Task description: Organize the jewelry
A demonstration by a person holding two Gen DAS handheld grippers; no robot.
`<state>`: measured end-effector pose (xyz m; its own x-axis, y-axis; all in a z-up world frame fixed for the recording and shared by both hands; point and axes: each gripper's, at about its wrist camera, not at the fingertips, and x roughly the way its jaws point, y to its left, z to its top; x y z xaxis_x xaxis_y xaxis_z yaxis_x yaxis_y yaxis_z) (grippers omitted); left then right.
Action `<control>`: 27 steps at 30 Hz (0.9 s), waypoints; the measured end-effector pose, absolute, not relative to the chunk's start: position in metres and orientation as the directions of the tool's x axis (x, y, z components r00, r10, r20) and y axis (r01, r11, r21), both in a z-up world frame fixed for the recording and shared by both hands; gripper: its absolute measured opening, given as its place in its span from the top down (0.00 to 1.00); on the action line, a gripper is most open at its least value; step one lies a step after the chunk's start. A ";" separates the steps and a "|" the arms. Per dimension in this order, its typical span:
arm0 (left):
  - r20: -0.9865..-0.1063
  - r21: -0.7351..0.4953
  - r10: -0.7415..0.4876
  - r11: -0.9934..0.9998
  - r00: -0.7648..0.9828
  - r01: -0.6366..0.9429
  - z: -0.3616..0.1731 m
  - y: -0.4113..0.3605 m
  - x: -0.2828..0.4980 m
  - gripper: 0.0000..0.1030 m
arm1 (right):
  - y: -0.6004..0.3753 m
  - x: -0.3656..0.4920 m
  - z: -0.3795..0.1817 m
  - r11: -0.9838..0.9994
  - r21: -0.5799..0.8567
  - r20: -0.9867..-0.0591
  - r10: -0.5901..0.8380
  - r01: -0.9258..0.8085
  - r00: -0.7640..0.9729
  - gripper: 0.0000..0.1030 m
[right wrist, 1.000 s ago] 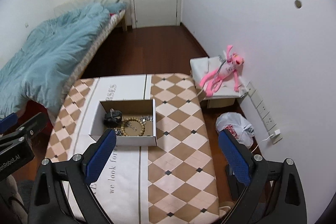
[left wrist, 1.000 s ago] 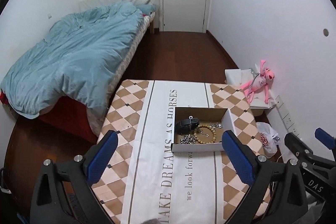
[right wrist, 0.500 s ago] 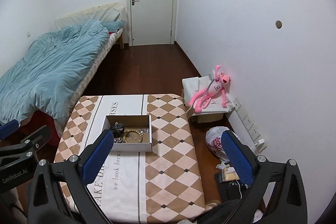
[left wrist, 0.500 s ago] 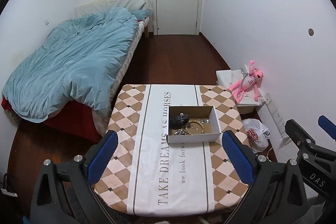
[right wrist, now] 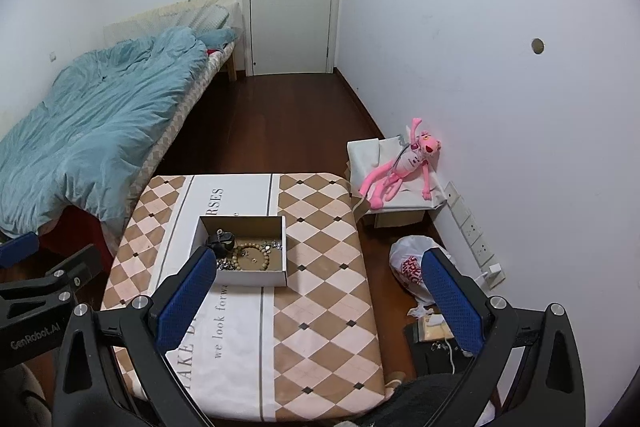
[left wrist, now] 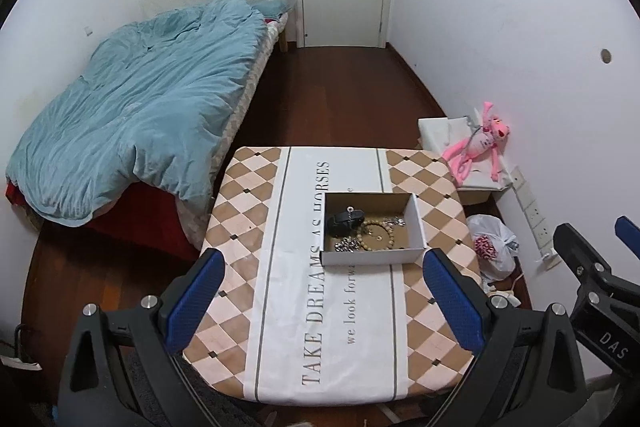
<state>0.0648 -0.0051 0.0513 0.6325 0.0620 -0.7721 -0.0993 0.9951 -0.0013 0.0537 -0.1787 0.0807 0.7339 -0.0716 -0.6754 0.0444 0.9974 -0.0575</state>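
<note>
Item: open cardboard box (left wrist: 372,227), resting on the printed centre strip of the checked table (left wrist: 248,227), toward its far right. Contents: wooden bead bracelet (left wrist: 376,233), dark lump with a chain across it (left wrist: 344,221), silver chain pieces (left wrist: 346,246) at the near left, all heaped touching; finer pieces too small to tell. Left gripper (left wrist: 320,301): blue pads spread wide, empty, held above the table's near edge, well short of the box. Right gripper (right wrist: 318,301): likewise spread wide and empty, its left pad overlapping the box's near left corner in view. Risks, judged: tangled chains lifting together; the light box sliding or tipping if a finger catches its wall; small pieces dropping to the floor.
</note>
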 end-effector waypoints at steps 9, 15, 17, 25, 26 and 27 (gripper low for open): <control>-0.805 0.026 0.095 0.992 0.586 -0.124 0.033 0.000 0.098 0.02 | -0.171 0.103 0.061 0.998 -0.060 -0.726 -0.056 0.019 0.685 0.00; -0.815 0.030 0.100 0.991 0.570 -0.131 0.026 0.004 0.108 0.02 | -0.166 0.122 0.041 0.999 -0.042 -0.766 -0.034 0.002 0.641 0.00; -0.817 0.030 0.098 0.991 0.568 -0.129 0.024 0.003 0.110 0.02 | -0.164 0.125 0.036 0.999 -0.039 -0.775 -0.029 -0.002 0.631 0.00; -0.821 0.026 0.085 0.993 0.564 -0.112 0.021 0.001 0.113 0.02 | -0.160 0.130 0.031 0.999 -0.051 -0.785 -0.034 -0.010 0.619 0.00; -0.822 0.023 0.083 0.993 0.564 -0.111 0.021 0.001 0.113 0.02 | -0.160 0.129 0.031 0.999 -0.050 -0.785 -0.033 -0.011 0.618 0.00; -0.822 0.022 0.082 0.993 0.563 -0.112 0.020 0.001 0.113 0.02 | -0.160 0.130 0.031 0.999 -0.050 -0.786 -0.031 -0.012 0.617 0.00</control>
